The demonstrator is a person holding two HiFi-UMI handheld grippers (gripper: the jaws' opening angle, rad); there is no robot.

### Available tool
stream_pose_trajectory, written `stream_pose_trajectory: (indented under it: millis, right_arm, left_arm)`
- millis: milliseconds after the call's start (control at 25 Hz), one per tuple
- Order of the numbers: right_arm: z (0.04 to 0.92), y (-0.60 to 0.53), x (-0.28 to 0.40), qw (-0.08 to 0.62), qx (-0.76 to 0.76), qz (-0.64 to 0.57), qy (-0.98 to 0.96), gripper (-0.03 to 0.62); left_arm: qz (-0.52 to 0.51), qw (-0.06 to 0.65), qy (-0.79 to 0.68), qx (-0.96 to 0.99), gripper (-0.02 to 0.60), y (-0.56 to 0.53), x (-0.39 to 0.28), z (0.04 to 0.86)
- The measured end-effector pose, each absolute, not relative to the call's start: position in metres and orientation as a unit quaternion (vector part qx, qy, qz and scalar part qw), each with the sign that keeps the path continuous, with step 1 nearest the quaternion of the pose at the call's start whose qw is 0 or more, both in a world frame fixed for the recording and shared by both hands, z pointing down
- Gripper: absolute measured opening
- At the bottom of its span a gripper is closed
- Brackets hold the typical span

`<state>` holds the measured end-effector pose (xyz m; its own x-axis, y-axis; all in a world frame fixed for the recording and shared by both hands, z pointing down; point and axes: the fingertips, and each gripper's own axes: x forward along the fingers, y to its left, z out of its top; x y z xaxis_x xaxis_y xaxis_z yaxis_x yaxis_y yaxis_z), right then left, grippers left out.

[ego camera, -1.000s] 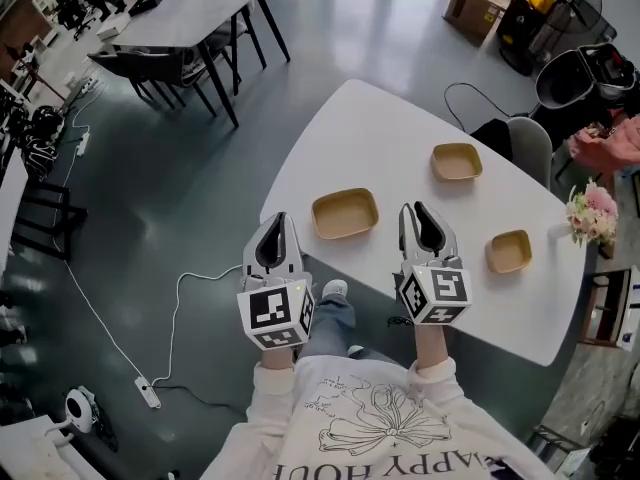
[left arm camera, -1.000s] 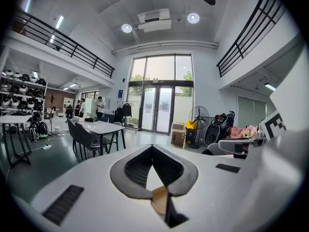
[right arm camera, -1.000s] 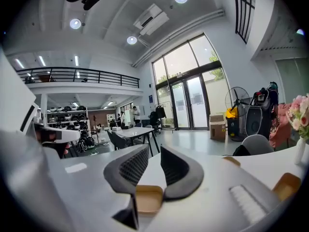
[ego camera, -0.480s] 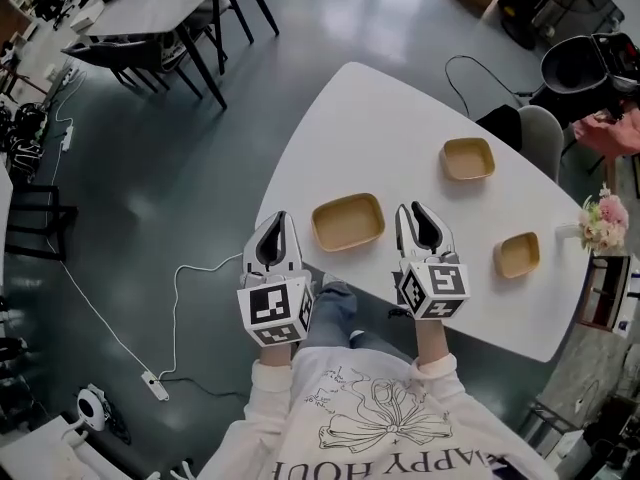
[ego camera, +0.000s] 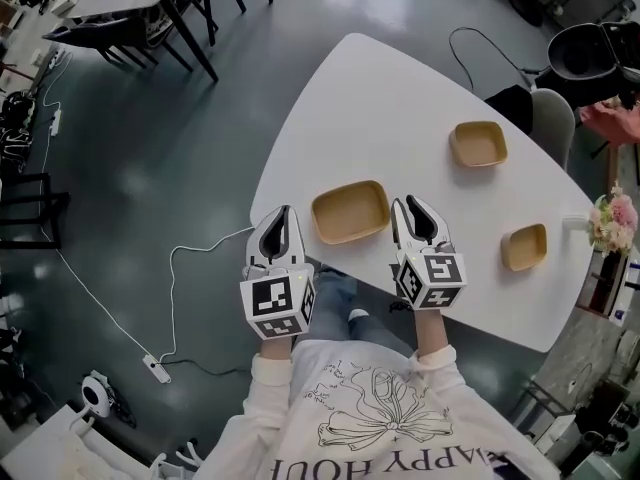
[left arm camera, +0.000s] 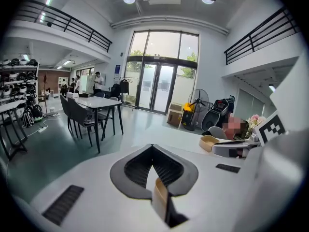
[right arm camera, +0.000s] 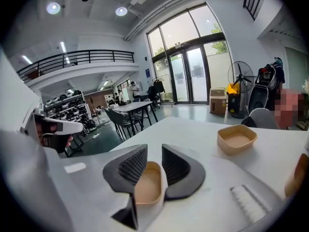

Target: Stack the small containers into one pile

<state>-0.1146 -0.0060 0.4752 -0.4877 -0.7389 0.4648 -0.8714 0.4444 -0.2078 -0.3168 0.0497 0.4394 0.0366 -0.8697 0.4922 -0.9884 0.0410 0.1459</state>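
as it hangs at the table [ego camera: 400, 98] edge, left gripper [ego camera: 283, 215]: jaws together, empty
right gripper [ego camera: 408, 206]: jaws apart, just been opening, gripping nothing
large container [ego camera: 350, 211]: between both, long side crosswise
small containers [ego camera: 478, 144] [ego camera: 524, 246]: nearer right gripper

On my white shirt [ego camera: 300, 438], below its flower drawing [ego camera: 385, 413], I read upside-down letters, about "APPY HOU", cut by the picture's edge. The cubes [ego camera: 275, 308] on my left claw [ego camera: 284, 214] and right claw [ego camera: 409, 205] bear black square markers.

Your left claw [ego camera: 285, 214] is closed. Your right claw [ego camera: 412, 205] has just been opening, its jaws apart and gripping nothing. Both point forward, slightly down.
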Motion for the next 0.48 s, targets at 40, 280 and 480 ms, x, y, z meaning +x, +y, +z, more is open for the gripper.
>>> stream_pose_trajectory:
  millis: [40, 280, 480]
  right_arm:
    - [0.481, -0.007, -0.115, 0.159, 0.48, 0.217, -0.835, 0.103]
    - [0.515, -0.01, -0.119, 0.189, 0.474, 0.233, -0.828, 0.103]
    - [0.544, -0.009, -0.122, 0.218, 0.468, 0.249, -0.82, 0.114]
  left_arm:
    - [0.128, 0.239, -0.681, 0.68, 0.006, 0.049, -0.317, 0.444]
    - [0.141, 0.263, -0.673, 0.677, 0.006, 0.047, -0.318, 0.471]
    - [0.151, 0.278, -0.666, 0.676, 0.006, 0.047, -0.322, 0.487]
